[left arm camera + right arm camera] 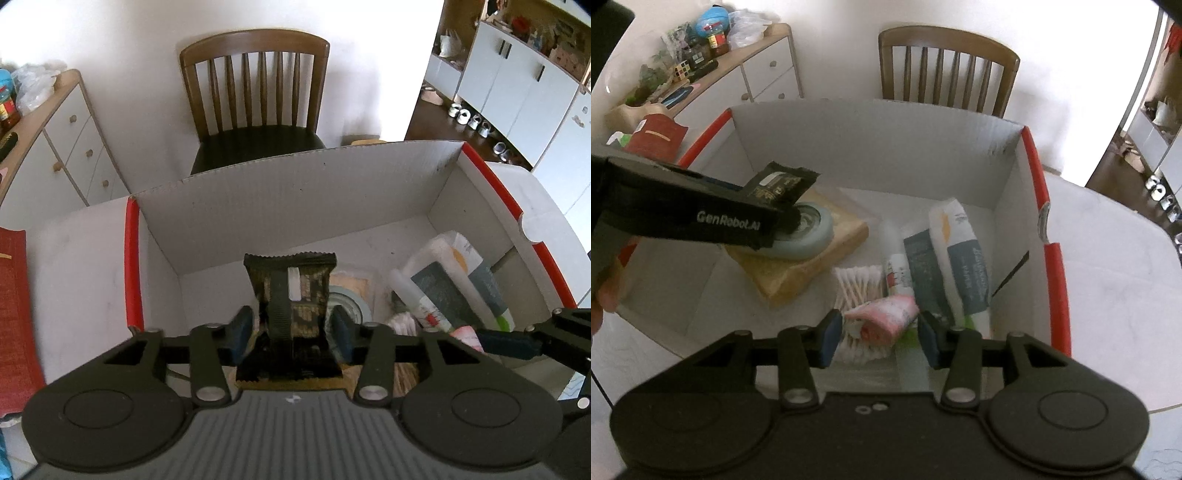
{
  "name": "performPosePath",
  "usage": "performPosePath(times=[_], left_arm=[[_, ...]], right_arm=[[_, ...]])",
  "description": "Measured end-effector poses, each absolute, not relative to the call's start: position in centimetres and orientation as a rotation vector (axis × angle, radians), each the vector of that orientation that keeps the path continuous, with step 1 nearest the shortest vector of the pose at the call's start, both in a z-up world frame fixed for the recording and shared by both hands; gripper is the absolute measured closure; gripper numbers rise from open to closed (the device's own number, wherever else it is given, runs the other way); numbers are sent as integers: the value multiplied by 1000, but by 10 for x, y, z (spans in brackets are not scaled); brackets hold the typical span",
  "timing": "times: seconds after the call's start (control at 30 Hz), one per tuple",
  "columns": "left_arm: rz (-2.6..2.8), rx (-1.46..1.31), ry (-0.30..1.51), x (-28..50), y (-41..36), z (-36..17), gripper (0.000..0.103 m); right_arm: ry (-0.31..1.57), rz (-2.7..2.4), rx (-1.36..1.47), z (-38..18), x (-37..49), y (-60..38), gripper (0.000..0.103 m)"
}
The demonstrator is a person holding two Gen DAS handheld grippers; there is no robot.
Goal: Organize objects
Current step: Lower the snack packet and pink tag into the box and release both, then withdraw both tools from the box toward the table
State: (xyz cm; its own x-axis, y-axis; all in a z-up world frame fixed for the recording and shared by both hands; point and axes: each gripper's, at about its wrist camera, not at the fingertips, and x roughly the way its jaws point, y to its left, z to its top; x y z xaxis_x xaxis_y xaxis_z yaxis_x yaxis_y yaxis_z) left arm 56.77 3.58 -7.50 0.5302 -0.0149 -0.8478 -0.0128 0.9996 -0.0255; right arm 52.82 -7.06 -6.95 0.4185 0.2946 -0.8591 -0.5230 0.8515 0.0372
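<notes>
Dark snack packet (pixel 291 295) sits between left gripper (pixel 291 328) pads, long axis running away from the camera toward the box's far wall, crimped end forward; pads stand just off its sides, not pressing. It hangs over the tape roll (pixel 809 232) on a tan pack inside the white cardboard box (pixel 295 184). Right gripper (pixel 881 332) open, pink packet (pixel 882 317) between its pads, over cotton swabs (pixel 857 284).

A wooden chair (pixel 255 99) stands against the white wall (pixel 129 33). Left of the chair is a white dresser (pixel 70 147); right of it, white cupboards (pixel 517 85) on dark floor (pixel 428 118).
</notes>
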Motion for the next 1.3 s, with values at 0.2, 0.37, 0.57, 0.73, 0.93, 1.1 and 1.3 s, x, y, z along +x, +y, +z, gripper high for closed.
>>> performPosePath(times=[0.2, 0.37, 0.57, 0.73, 0.93, 1.1, 1.3], left_arm=[[10, -32, 958, 560, 34, -63, 38], [11, -39, 925, 552, 34, -50, 38], [7, -45, 896, 538, 31, -34, 38], [7, -30, 866, 522, 27, -23, 38], [-2, -41, 829, 502, 24, -7, 38], [-19, -53, 802, 484, 20, 6, 38], [-31, -81, 776, 458, 16, 17, 38]], right_arm=[[988, 529, -259, -59, 523, -73, 49], [964, 537, -241, -47, 518, -79, 47], [925, 551, -227, -30, 507, -86, 43], [898, 562, -212, -16, 498, -92, 41], [866, 573, -206, -1, 483, -98, 40], [837, 580, -183, 13, 472, -108, 39], [805, 598, -180, 26, 456, -118, 36]])
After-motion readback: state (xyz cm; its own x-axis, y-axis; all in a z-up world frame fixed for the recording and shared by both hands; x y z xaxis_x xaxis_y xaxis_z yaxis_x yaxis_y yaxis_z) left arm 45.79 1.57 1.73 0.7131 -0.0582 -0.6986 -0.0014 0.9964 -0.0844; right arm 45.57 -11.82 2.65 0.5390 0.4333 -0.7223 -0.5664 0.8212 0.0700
